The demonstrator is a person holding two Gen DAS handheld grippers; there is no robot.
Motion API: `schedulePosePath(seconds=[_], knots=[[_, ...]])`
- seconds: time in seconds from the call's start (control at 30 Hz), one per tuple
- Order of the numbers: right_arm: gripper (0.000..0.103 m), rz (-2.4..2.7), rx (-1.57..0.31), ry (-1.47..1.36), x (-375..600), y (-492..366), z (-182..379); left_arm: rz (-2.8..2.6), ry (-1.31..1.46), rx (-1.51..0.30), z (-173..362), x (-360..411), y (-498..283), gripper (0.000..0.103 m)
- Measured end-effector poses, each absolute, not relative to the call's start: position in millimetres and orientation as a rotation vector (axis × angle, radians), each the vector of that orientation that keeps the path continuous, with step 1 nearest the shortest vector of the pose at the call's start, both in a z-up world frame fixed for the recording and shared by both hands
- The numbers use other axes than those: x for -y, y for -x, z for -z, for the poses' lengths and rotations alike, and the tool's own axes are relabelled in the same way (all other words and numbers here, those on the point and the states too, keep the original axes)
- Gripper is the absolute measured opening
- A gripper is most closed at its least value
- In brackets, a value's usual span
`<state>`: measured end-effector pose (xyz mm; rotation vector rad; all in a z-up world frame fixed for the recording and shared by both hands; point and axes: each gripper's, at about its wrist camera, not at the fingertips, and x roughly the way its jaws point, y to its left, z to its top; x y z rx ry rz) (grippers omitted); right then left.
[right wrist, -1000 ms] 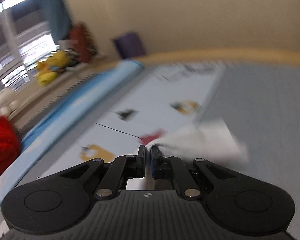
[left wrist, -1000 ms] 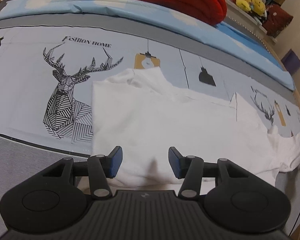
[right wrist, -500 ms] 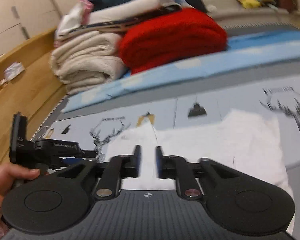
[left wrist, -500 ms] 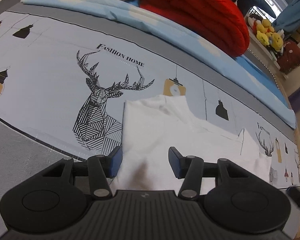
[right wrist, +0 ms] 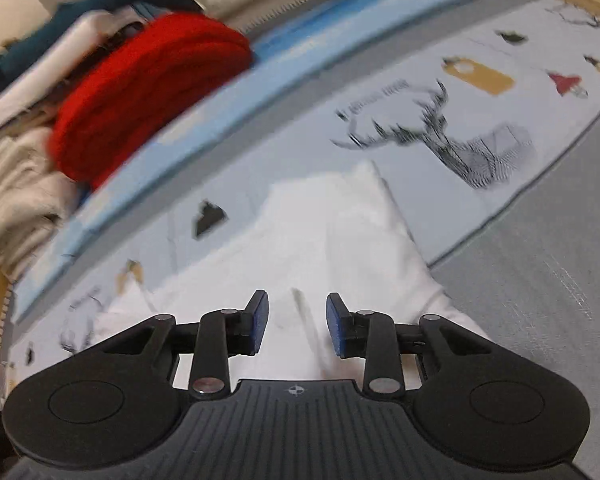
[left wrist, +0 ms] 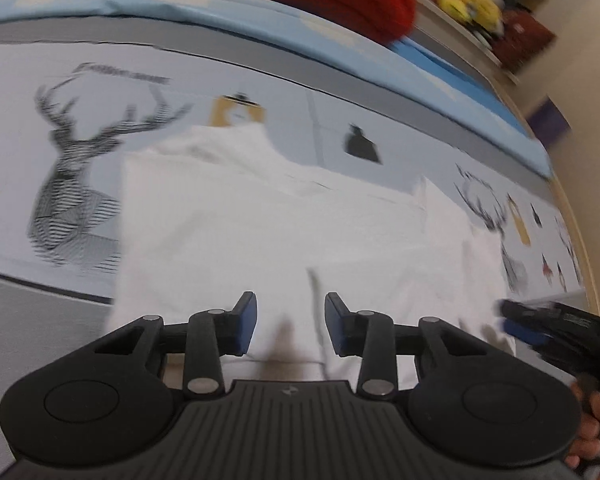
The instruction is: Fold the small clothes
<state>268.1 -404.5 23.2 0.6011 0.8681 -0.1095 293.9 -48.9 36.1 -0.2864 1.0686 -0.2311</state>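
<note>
A small white garment lies partly folded on a bed sheet printed with deer and lamps. It also shows in the right wrist view. My left gripper is open and empty, just above the garment's near edge. My right gripper is open and empty over the garment's near part. The right gripper also shows at the right edge of the left wrist view, held in a hand beside the garment's right end.
A red knitted blanket and folded cream bedding are stacked at the back of the bed. A blue folded cover runs along the back. Yellow plush toys sit on a shelf. The wooden bed edge is at the right.
My right gripper has opened, let go of the white cloth it carried and swung round over the garment. My left gripper has stayed open and shifted closer over the garment.
</note>
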Motion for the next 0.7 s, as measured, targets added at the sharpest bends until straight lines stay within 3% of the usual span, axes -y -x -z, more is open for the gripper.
schedulePosePath(seconds=[0.13, 0.27, 0.33, 0.43, 0.7], knots=[[0.036, 0.065, -1.059, -0.611, 392.5, -280.1, 9.6, 0.301, 0.264, -1.078, -30.1, 66.4, -289.8, 0.041], [0.036, 0.074, -1.118, -0.631, 382.5, -278.9, 22.5, 0.382, 0.274, -1.076, -29.4, 79.6, -287.0, 0.041], [0.036, 0.071, -1.108, -0.617, 377.5, -279.1, 21.2, 0.421, 0.292, -1.071, -30.2, 86.3, -286.5, 0.041], [0.016, 0.024, -1.05, -0.68, 377.6, -277.9, 16.4, 0.482, 0.28, -1.06, -32.1, 98.3, -284.9, 0.041], [0.014, -0.302, -0.814, -0.858, 366.8, -276.7, -19.5, 0.597, 0.267, -0.982, -43.9, 117.4, -276.5, 0.044]])
